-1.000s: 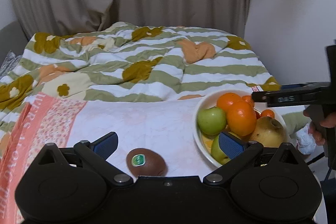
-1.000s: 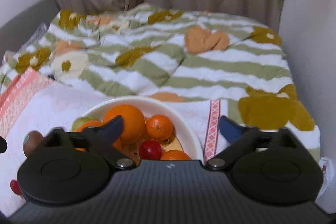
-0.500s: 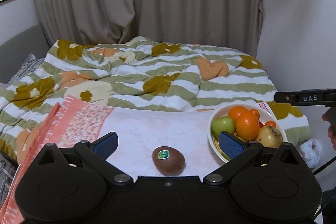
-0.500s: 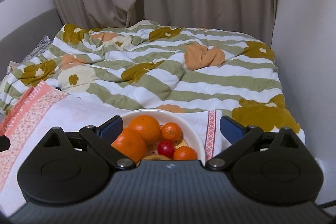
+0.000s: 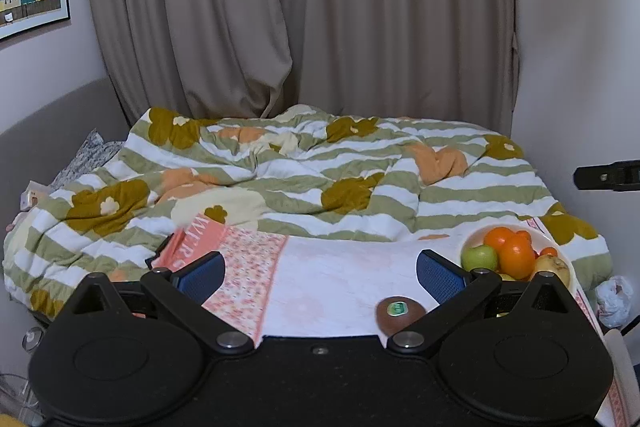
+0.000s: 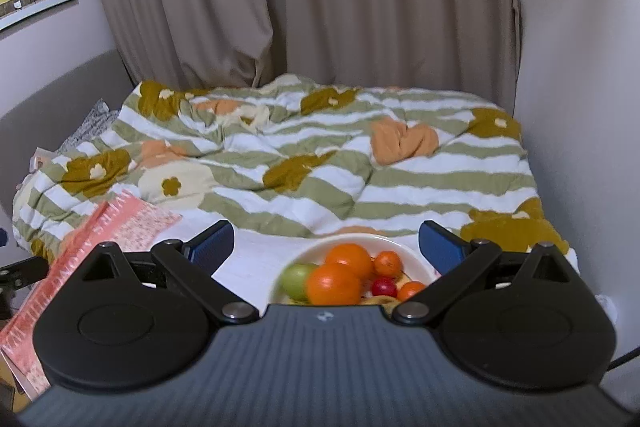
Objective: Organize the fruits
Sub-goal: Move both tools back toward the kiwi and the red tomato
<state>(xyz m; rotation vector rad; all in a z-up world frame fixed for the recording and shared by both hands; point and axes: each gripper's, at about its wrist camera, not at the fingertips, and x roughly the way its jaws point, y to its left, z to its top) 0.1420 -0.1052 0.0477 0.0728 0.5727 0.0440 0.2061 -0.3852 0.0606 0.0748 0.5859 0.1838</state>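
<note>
A white bowl (image 6: 418, 259) holds oranges (image 6: 334, 283), a green apple (image 6: 296, 281), a small red fruit and a pear. It also shows at the right of the left wrist view (image 5: 566, 267). A brown kiwi (image 5: 398, 313) with a green sticker lies alone on the white cloth, left of the bowl, just in front of my left gripper's right finger. My left gripper (image 5: 320, 271) is open and empty, pulled back from the cloth. My right gripper (image 6: 326, 247) is open and empty, above and behind the bowl.
The fruits rest on a white and pink floral cloth (image 5: 256, 267) over a bed with a striped flowered duvet (image 5: 320, 167). Curtains hang behind, a wall stands close on the right. A white crumpled bag (image 5: 614, 293) lies right of the bowl.
Both grippers have drawn back and risen away from the bed. The kiwi and bowl look smaller and lower. Both stay open and empty.
</note>
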